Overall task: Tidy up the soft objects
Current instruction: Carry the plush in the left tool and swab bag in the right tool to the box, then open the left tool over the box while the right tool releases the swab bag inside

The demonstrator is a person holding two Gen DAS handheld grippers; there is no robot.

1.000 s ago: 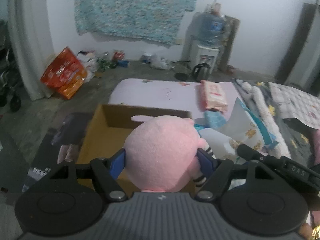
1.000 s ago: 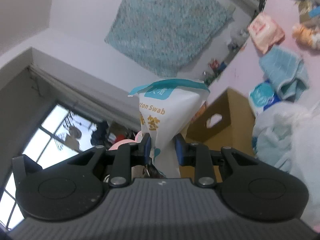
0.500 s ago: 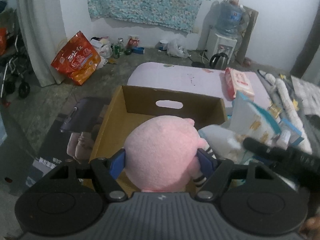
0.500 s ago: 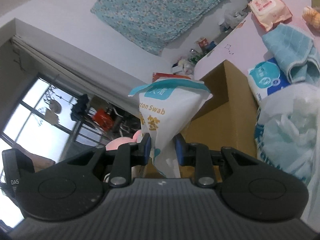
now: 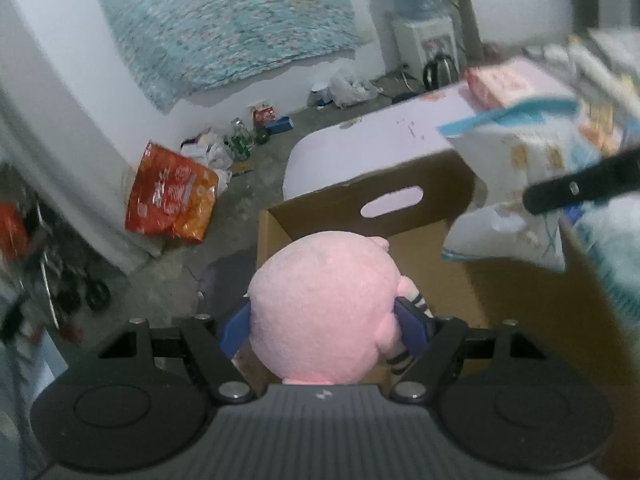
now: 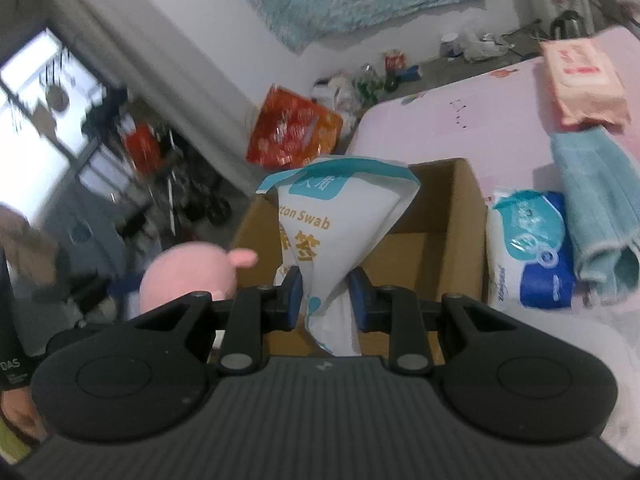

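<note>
One pink plush toy (image 5: 324,304), one cotton swab bag (image 6: 332,232), one cardboard box (image 6: 448,240), one blue towel (image 6: 596,216), one tissue pack (image 6: 532,248), one wipes pack (image 6: 580,80).

Fuzzy pink plush toy (image 5: 324,304), matt brown corrugated cardboard box (image 6: 464,216), glossy crinkled white plastic swab bag (image 6: 320,232), ribbed blue terry towel (image 6: 596,216)

Lived-in home room, mattress (image 6: 500,116), water dispenser (image 5: 426,46)
</note>
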